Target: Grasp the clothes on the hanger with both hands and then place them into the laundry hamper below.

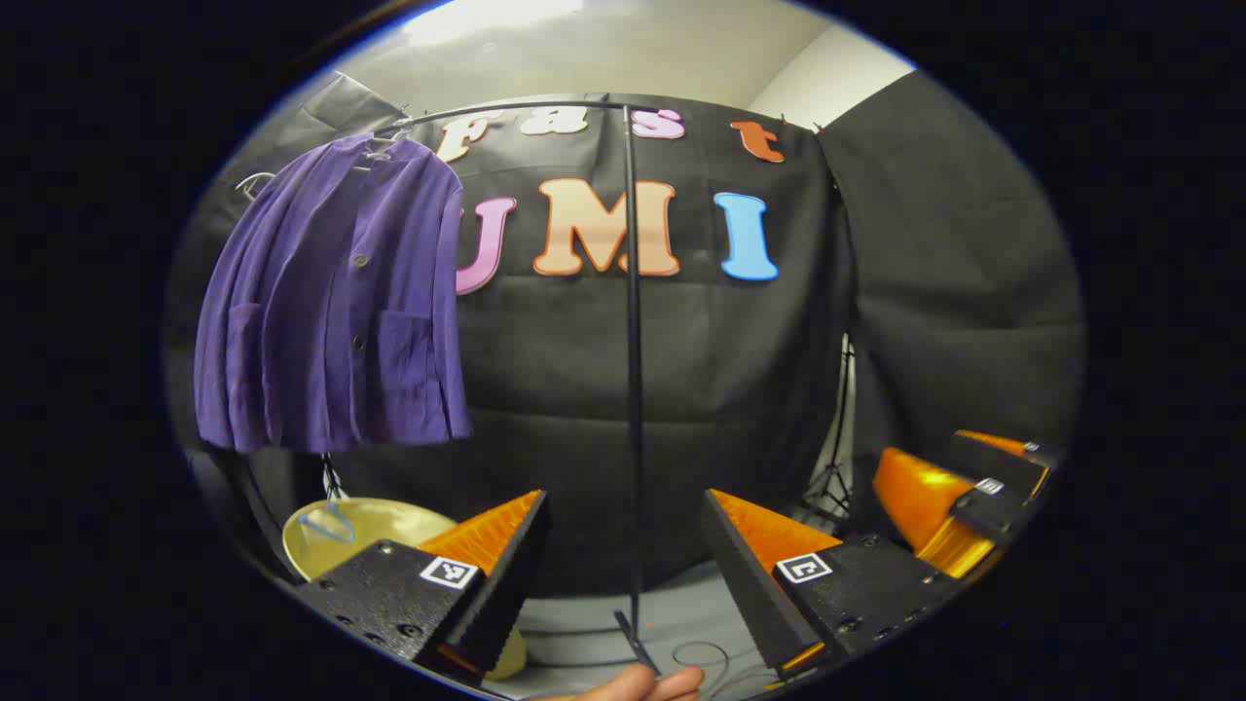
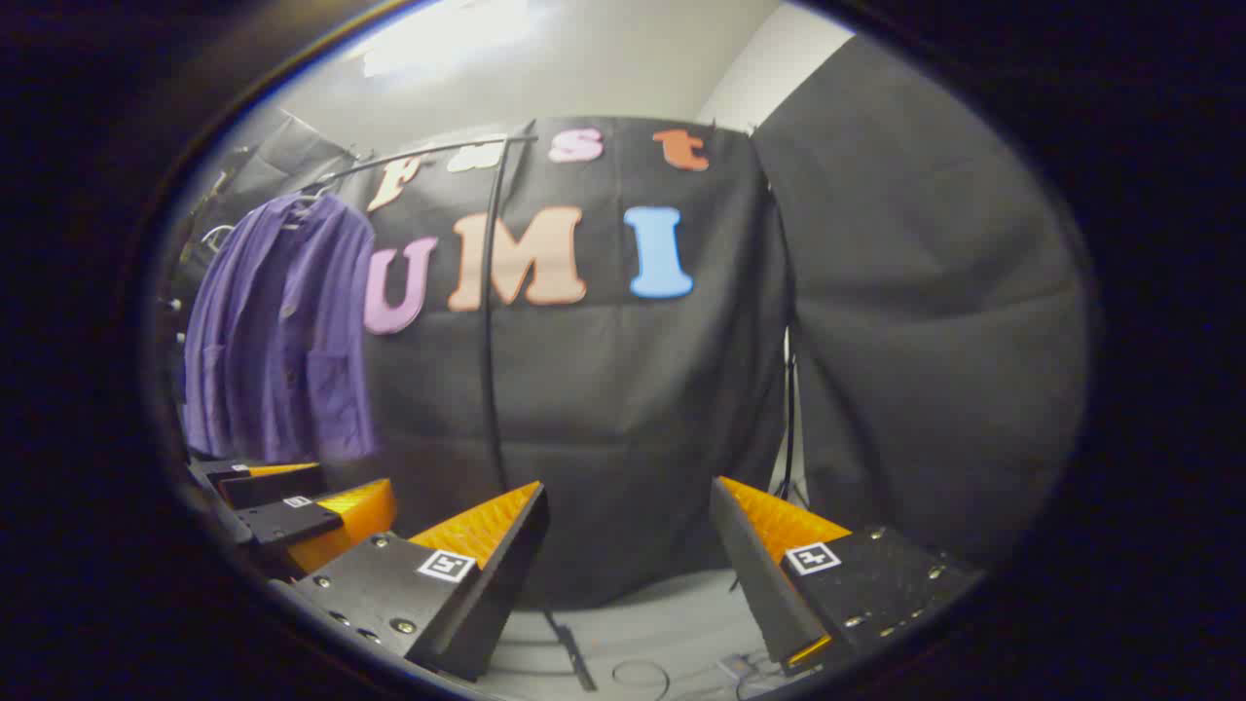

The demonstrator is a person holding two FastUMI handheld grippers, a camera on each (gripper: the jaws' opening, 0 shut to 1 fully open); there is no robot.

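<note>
A purple button-up shirt (image 1: 331, 302) hangs on a hanger from the black rail (image 1: 506, 109) at the upper left. Below it sits the pale yellow laundry hamper (image 1: 350, 531), partly hidden by my left gripper's finger. My left gripper (image 1: 628, 555) is open, well short of the shirt, with nothing between its fingers. In the right gripper view the shirt (image 2: 277, 331) hangs far left. My right gripper (image 2: 628, 555) is open and holds nothing. The other gripper (image 2: 292, 521) appears at the lower left there, and the right one (image 1: 959, 497) at the lower right of the left gripper view.
A thin black upright pole (image 1: 633, 370) of the rack stands straight ahead between my left fingers. A tripod stand (image 1: 835, 477) rises by the cloth wall at right. A person's fingers (image 1: 652, 684) and a cable lie low on the grey floor (image 1: 584, 623).
</note>
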